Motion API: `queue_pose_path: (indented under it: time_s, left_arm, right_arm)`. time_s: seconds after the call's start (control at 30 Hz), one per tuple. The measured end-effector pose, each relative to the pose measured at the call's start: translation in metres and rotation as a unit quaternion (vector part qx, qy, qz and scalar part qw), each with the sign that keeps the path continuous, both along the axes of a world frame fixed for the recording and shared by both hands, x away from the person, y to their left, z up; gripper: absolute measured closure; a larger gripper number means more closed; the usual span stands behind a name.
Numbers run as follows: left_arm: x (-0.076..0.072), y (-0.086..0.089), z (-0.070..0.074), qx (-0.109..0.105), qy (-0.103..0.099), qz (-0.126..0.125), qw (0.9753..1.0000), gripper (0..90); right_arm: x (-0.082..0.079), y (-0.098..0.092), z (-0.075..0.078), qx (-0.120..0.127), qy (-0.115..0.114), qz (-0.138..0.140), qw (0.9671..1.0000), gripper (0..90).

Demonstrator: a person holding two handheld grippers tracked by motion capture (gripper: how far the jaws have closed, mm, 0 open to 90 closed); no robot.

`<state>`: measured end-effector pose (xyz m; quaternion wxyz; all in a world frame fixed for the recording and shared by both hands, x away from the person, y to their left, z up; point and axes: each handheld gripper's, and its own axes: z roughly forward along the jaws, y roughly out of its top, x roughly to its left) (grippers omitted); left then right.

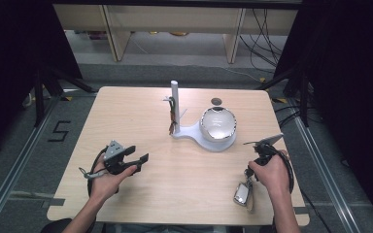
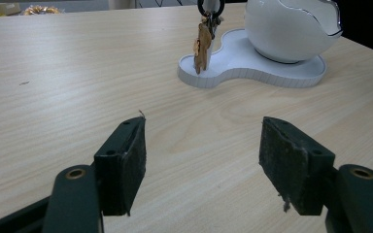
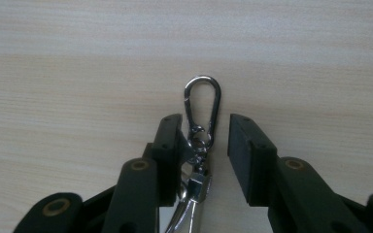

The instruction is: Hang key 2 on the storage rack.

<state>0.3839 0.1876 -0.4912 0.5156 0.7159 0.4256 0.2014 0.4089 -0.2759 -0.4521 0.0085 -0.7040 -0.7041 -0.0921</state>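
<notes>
The step in hand looks like the pickup of a metal keychain [image 3: 201, 145] that lies on the table [image 1: 184, 189] at the near right, probably so that it can go onto the white stand [image 1: 201, 133] at the table's middle, where another bunch of keys [image 2: 205, 41] already hangs from the upright post [image 1: 174, 104]. In the right gripper view the right gripper [image 3: 204, 145] straddles the keychain's swivel, just below the oval clasp [image 3: 202, 99]: the left jaw touches the swivel and the right jaw stands a little apart from it, so the grasp is not yet closed and the tool is released rather than clenched. The next move, I judge, calls for squeezing the jaws together on the swivel, so that the clasp stays free beyond the tips, and then lifting it clear of the wood. In the high view the right hand [image 1: 271, 172] is held over the near right of the table with its tool tipped downward, and the keychain's flat silver fob [image 1: 243, 193] lies just near of it. The left hand [image 1: 108, 178] rests at the near left, well apart from the keychain; the left gripper [image 2: 201, 155] points across the table toward the stand and its round white bowl [image 2: 291, 26], jaws wide apart and holding nothing.
</notes>
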Motion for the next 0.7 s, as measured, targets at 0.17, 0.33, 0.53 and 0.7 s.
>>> queue_pose_path:
  time_s: [0.17,0.33,0.53,0.7]
  left_arm:
    - [-0.001,0.001,0.000,0.005,0.000,-0.001,1.0000,33.9]
    - [-0.001,0.001,0.000,0.006,-0.001,-0.001,1.0000,33.5]
    - [-0.001,0.001,0.000,0.007,0.000,-0.001,1.0000,33.4]
    - [-0.002,0.000,0.000,0.005,0.000,-0.001,1.0000,33.2]
  right_arm:
    - [0.006,0.009,-0.004,-0.014,0.008,0.017,0.9997,66.3]
    - [0.010,0.012,-0.009,-0.013,0.027,-0.004,0.9995,66.2]
    - [0.011,0.009,-0.011,-0.020,0.037,0.023,0.9989,66.3]
    - [0.013,0.015,-0.013,-0.032,0.036,0.014,0.9988,67.1]
